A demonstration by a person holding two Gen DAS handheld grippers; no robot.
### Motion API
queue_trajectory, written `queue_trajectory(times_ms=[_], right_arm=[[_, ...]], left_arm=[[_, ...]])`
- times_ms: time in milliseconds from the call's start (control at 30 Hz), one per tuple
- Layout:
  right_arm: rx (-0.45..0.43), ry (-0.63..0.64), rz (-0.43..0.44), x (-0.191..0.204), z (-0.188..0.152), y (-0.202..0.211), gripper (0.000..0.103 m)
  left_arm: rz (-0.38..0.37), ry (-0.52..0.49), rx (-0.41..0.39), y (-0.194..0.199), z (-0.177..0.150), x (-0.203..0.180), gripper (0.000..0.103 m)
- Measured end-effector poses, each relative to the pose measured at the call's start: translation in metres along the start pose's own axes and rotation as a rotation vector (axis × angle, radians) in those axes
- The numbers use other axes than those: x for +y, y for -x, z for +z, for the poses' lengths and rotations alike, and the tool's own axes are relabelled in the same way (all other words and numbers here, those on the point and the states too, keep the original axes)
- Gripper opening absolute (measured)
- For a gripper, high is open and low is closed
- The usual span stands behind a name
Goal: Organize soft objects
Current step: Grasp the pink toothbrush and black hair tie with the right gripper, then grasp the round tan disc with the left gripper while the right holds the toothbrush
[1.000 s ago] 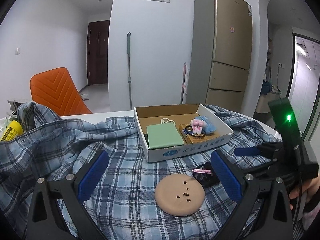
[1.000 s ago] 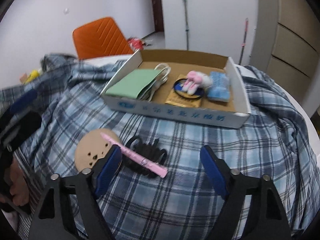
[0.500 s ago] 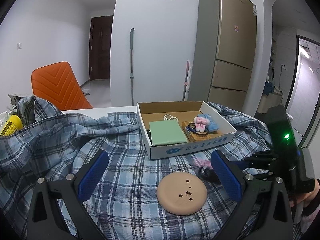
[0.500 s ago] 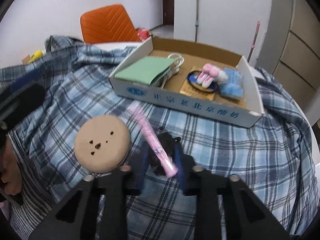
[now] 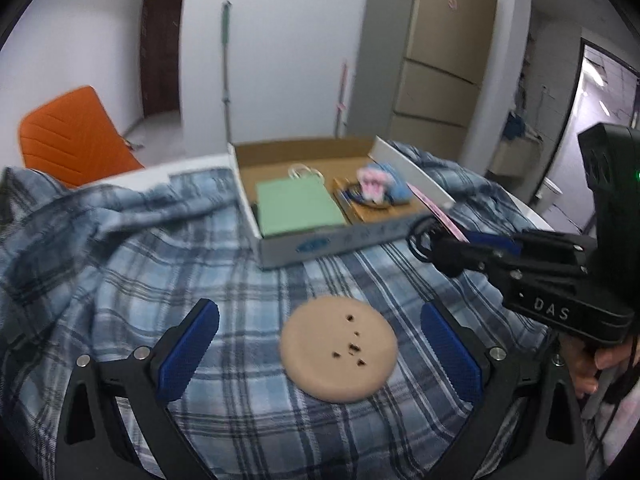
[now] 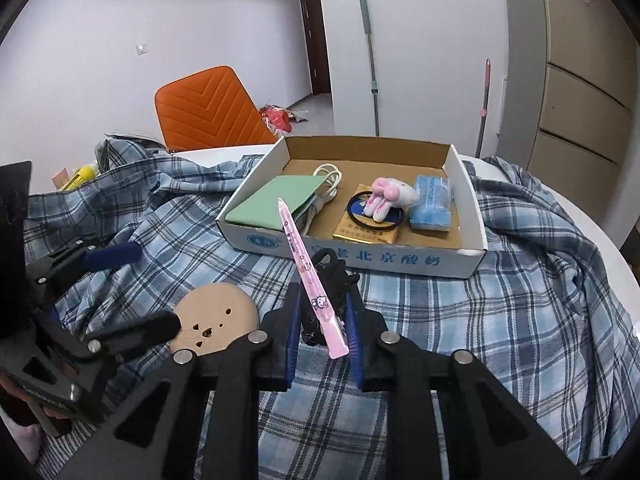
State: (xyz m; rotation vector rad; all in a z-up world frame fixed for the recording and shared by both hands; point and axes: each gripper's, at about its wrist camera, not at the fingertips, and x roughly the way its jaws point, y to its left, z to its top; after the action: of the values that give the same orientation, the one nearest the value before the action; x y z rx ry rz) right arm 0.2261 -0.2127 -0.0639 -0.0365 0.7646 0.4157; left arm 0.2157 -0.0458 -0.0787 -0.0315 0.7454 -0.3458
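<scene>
My right gripper (image 6: 323,334) is shut on a black hair tie (image 6: 334,280) with a pink tag (image 6: 310,280), held above the plaid cloth just in front of the cardboard box (image 6: 360,258). It also shows in the left wrist view (image 5: 440,240) at the box's near right corner. The box holds a green pouch (image 6: 276,204), a pink plush bunny (image 6: 386,196) and a blue packet (image 6: 432,202). My left gripper (image 5: 316,350) is open, its fingers either side of a tan round pad (image 5: 338,348) on the cloth.
A blue plaid shirt (image 6: 520,280) covers the round white table (image 6: 592,240). An orange chair (image 6: 208,112) stands behind it. A yellow tube (image 6: 80,174) lies at the far left. A fridge (image 5: 448,48) and mops stand by the wall.
My right gripper closed on the hair tie and lifted it off the cloth toward the box. My left gripper moved closer to the tan pad.
</scene>
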Motion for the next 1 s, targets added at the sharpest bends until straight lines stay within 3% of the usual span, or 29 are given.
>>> queue_trajectory(times_ms=[200, 300, 467, 567, 900, 1000], right_arm=[[0.011, -0.009, -0.005, -0.003, -0.002, 0.000, 0.020], [0.015, -0.017, 0.002, -0.005, -0.002, 0.001, 0.020], [0.019, -0.021, 0.011, -0.005, -0.002, 0.001, 0.020], [0.022, -0.023, 0.015, -0.005, -0.003, 0.001, 0.020], [0.020, -0.021, 0.023, -0.003, -0.003, 0.005, 0.020], [0.021, -0.019, 0.020, -0.003, -0.002, 0.004, 0.020]], left_arm=[[-0.048, -0.037, 0.074, -0.011, -0.003, -0.005, 0.102], [-0.033, -0.064, 0.157, -0.028, -0.006, -0.010, 0.102], [-0.041, -0.081, 0.222, -0.040, -0.009, -0.013, 0.102], [-0.037, -0.074, 0.246, -0.045, -0.011, -0.012, 0.090], [-0.022, -0.093, 0.285, -0.054, -0.013, -0.015, 0.089], [-0.013, -0.093, 0.282, -0.053, -0.013, -0.015, 0.085]])
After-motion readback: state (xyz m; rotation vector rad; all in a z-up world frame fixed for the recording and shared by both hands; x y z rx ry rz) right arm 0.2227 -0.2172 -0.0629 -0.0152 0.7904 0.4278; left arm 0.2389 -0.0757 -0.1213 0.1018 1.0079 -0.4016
